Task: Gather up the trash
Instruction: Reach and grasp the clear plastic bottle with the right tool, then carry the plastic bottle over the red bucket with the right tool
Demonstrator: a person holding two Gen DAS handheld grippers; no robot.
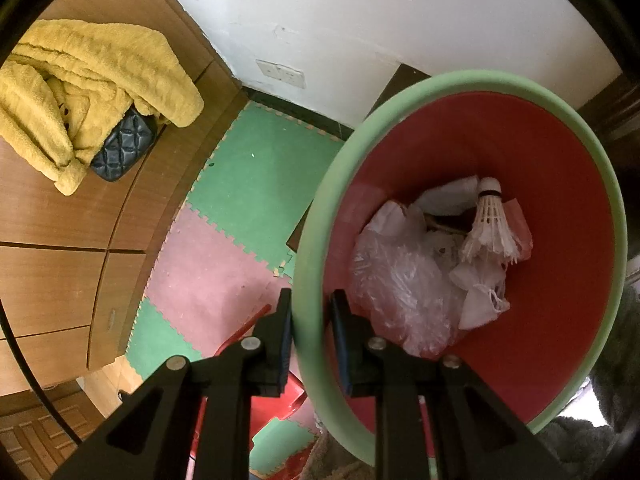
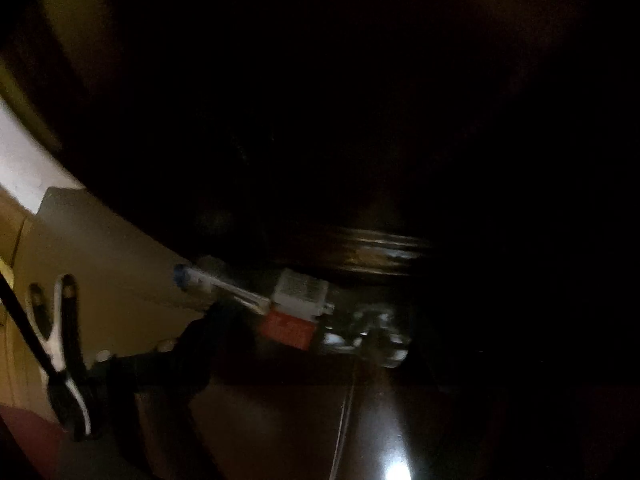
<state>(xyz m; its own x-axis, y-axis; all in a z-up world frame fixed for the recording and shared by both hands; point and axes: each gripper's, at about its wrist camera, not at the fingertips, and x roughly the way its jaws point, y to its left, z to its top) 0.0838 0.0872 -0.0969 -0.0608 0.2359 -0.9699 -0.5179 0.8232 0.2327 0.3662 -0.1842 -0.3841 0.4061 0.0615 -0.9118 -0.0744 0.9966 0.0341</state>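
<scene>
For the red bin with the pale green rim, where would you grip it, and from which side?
Grip the red bin with the pale green rim at its near lip, from above, one jaw inside and one outside: the wall is thin and upright. The left gripper already clamps it there.

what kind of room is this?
Probably a room in a home, maybe a bedroom: interlocking foam floor mats, a wooden cabinet with a yellow towel and quilted bag on top, and a household waste bin.
</scene>
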